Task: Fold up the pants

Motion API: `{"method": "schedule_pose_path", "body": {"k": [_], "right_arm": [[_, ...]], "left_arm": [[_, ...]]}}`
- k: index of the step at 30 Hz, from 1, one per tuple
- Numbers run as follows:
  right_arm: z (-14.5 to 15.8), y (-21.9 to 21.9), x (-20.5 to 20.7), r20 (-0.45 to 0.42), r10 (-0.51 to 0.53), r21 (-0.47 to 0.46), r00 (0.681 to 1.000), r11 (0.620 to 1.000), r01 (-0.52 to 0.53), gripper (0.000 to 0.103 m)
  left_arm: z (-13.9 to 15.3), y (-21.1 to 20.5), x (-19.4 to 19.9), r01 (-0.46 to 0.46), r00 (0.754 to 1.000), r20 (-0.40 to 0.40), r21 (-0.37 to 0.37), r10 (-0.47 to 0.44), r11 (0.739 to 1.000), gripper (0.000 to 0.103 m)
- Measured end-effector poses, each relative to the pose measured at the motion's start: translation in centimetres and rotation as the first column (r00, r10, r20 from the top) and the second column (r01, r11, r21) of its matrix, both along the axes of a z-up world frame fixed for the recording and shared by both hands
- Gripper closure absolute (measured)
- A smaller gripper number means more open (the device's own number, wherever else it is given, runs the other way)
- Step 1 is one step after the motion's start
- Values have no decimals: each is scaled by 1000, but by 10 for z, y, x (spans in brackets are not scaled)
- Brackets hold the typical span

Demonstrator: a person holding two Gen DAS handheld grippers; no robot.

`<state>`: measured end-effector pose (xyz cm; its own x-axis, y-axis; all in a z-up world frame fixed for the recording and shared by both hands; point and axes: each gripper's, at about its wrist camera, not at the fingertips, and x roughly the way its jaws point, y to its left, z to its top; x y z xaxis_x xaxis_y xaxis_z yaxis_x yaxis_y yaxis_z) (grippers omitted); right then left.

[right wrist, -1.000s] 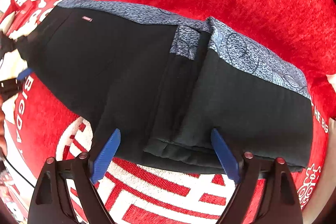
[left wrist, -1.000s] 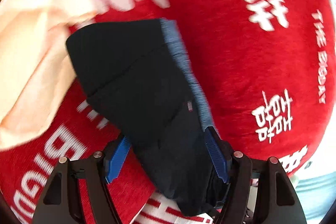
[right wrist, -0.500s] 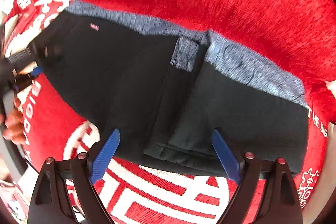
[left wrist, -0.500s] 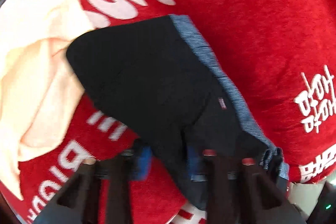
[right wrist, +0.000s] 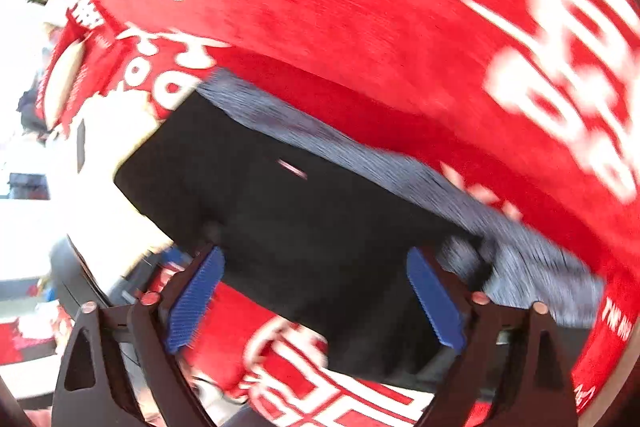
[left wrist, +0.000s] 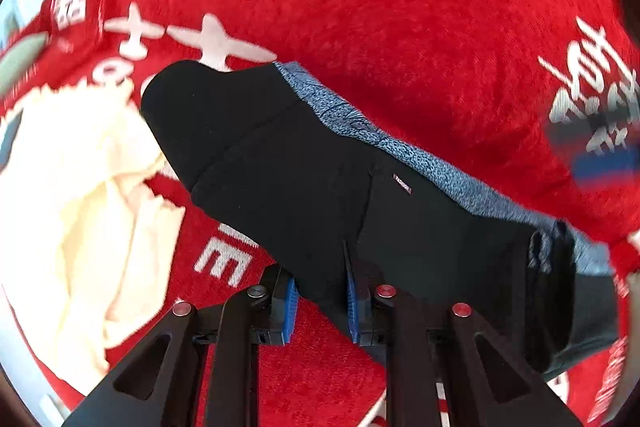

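Pinching the near edge of the black pants (left wrist: pixel 304 187), the left gripper (left wrist: pixel 320 303) has its blue pads (left wrist: pixel 289 311) closed tight on a fold of the dark cloth. The pants lie folded on a red blanket (left wrist: pixel 420 39) with white lettering, their speckled grey-blue waistband (left wrist: pixel 420 163) running along the far side and a small label (left wrist: pixel 402 183) sewn just below it. A pale yellow cloth (left wrist: pixel 80 195) sits crumpled beside the pants on the left, touching their far corner.

From the right wrist camera, much blurred, the right gripper (right wrist: pixel 316 301) hangs over the pants (right wrist: pixel 296 211) with its jaws spread wide and opening further; the blue pads (right wrist: pixel 436 303) press on nothing, though the black cloth shows in the gap between them. The red blanket (right wrist: pixel 380 7) fills the rest of that view.
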<state>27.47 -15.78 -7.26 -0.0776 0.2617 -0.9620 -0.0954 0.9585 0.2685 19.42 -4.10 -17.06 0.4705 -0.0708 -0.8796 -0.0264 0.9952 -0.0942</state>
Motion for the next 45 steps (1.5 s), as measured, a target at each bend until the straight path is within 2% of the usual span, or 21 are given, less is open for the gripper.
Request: {"method": "schedule_pose_path", "body": {"k": [2,5,8,13,18,19,20,21,22,23,29,33,39,45], "right_arm": [[-1,23,21,-50,35,31,998,999,-34,1],[-9,71,49,-111,117,49,987,992,-112,1],[-22,120,66,-162,219,44,962,976,-214,1],[-50,192,73,-252,377,11,891,922,-387,1],[-85,219,61,-372,449,-70,812,859,-507,1],[-90,218,58,-390,447,-80,805,854,-514,2],[-94,215,56,-400,445,-85,801,852,-516,17],[-95,212,55,-403,442,-80,801,855,-512,32],[-95,205,55,-403,425,-56,811,873,-485,69],[-93,198,57,-392,404,-47,826,889,-456,84],[-49,144,49,-226,322,51,919,946,-319,87],[-11,102,39,-135,249,122,959,965,-233,87],[43,31,25,-22,124,226,992,967,-116,87],[83,-54,-8,67,-27,326,997,945,3,86]], "left_arm": [[-1,-4,-1,16,1000,3,38,-16,999,82],[-1,-11,-2,34,999,8,78,-35,996,82],[-1,-16,-4,60,998,13,116,-62,991,82],[1,-19,-4,79,997,9,151,-81,985,82],[4,-25,-5,89,996,14,176,-93,980,82],[4,-26,-5,93,995,16,183,-98,979,82],[4,-26,-6,98,994,18,189,-103,977,82],[4,-27,-6,103,994,16,194,-108,976,82],[2,-28,-6,107,994,6,197,-110,975,82],[3,-30,-8,106,994,7,203,-110,973,82],[27,-51,-17,152,983,64,229,-171,961,82],[51,-68,-26,193,970,106,226,-221,955,82],[86,-102,-37,274,940,151,198,-306,941,82],[112,-152,-57,381,901,151,173,-407,908,82]]}}
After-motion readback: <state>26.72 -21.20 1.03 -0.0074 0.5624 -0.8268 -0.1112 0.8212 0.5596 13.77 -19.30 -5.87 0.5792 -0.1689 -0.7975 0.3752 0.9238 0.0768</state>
